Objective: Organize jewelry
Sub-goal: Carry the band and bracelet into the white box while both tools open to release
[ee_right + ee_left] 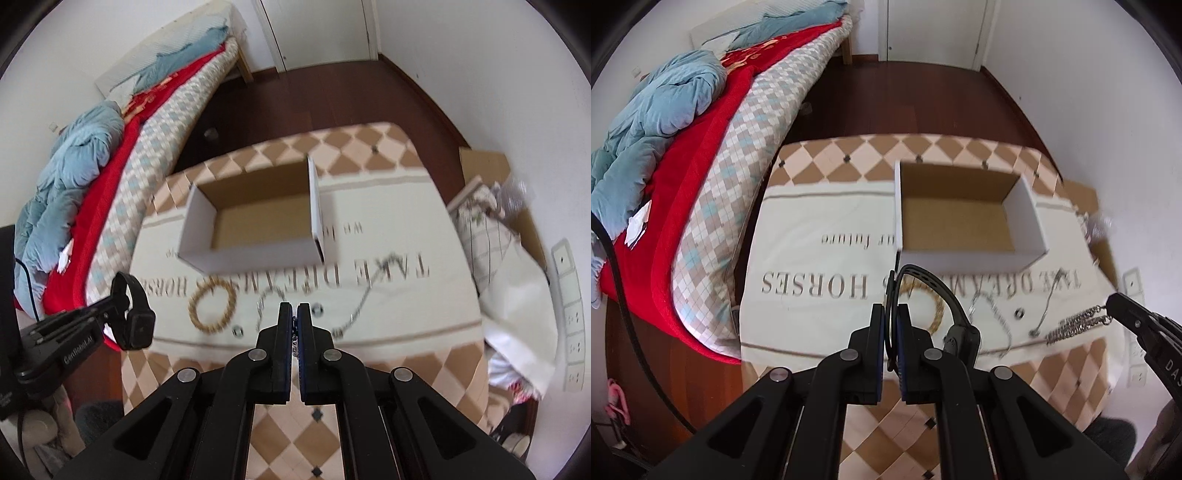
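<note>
My left gripper [892,308] is shut on the strap of a black smartwatch [962,334], held above the table; the watch also shows in the right wrist view [135,325]. My right gripper [294,308] is shut on a silver chain bracelet [1075,325], which hangs from its tip. An open, empty cardboard box [956,218] stands on the cloth beyond both grippers; it also shows in the right wrist view [255,221]. A gold rope bracelet [211,308], a thin silver necklace [354,312] and two small silver rings [317,309] lie on the cloth in front of the box.
The table [820,266] has a cream cloth with printed lettering and a diamond border. A bed with red and blue bedding [683,155] stands to the left. A bag and clutter [498,236] sit by the wall at the right, with wall sockets [572,325].
</note>
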